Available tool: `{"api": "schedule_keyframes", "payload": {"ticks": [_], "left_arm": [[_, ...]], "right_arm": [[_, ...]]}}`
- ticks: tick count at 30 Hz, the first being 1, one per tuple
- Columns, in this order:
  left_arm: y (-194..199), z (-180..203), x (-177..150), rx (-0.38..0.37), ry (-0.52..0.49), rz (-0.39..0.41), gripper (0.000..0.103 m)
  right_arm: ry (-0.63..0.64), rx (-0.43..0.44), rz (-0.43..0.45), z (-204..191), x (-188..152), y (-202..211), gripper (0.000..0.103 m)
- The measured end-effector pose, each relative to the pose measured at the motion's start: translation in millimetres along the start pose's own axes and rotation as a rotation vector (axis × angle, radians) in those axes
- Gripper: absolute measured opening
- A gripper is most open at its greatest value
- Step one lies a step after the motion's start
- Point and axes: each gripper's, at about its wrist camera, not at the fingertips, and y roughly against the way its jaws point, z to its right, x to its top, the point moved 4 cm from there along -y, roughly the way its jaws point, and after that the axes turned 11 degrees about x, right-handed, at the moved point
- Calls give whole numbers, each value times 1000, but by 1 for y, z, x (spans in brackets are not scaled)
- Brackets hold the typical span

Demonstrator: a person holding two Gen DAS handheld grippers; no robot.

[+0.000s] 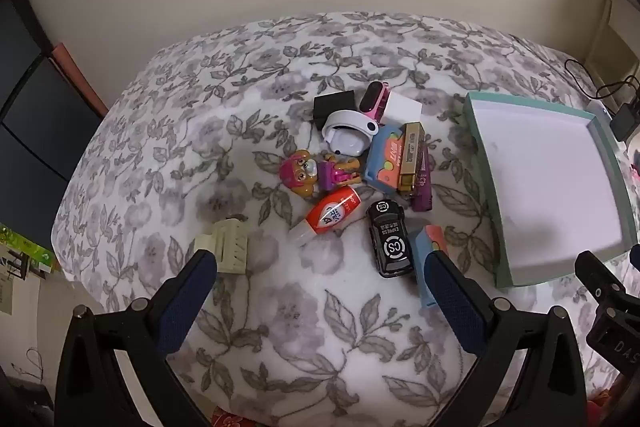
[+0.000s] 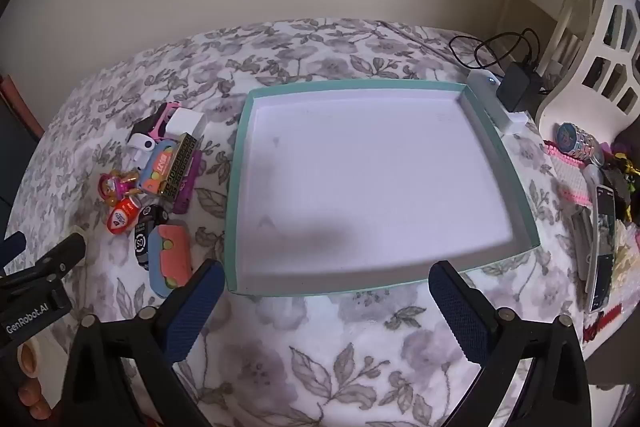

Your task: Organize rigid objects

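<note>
A pile of small rigid things lies on a floral blanket [image 1: 280,327]: a black toy car [image 1: 390,242], an orange tube [image 1: 330,217], a pup figure [image 1: 304,173], a white earbud case [image 1: 348,135], a blue-and-orange box [image 1: 386,157], a gold box [image 1: 412,157] and a cream clip [image 1: 226,245]. An empty teal tray [image 2: 236,187] with a white floor lies to the right of the pile. My left gripper [image 1: 320,267] is open and empty, just short of the car. My right gripper [image 2: 326,279] is open and empty at the tray's near edge.
A blue-and-orange eraser box [image 2: 170,259] lies by the tray's near left corner. A charger and cable [image 2: 520,83] sit behind the tray. A phone [image 2: 604,247], a watch [image 2: 576,141] and pink items lie to the right of it. A wall rises behind the bed.
</note>
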Motion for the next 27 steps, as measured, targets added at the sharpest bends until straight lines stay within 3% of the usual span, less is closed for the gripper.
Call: {"api": "schedule_keyframes", "payload": {"ticks": [5,12,27], "left_arm": [[-1,-8,-2,-39,29,-27,103],[-5,-2,-1,-5,15,-46,103],[-7,-1,-2,0,8,-54,103]], "right_arm": [[-3,-5,2,0,6,3,103],[8,-16,-3,-3,-9,-4,103],[20,-20,-20,-4,-2,-4,103]]}}
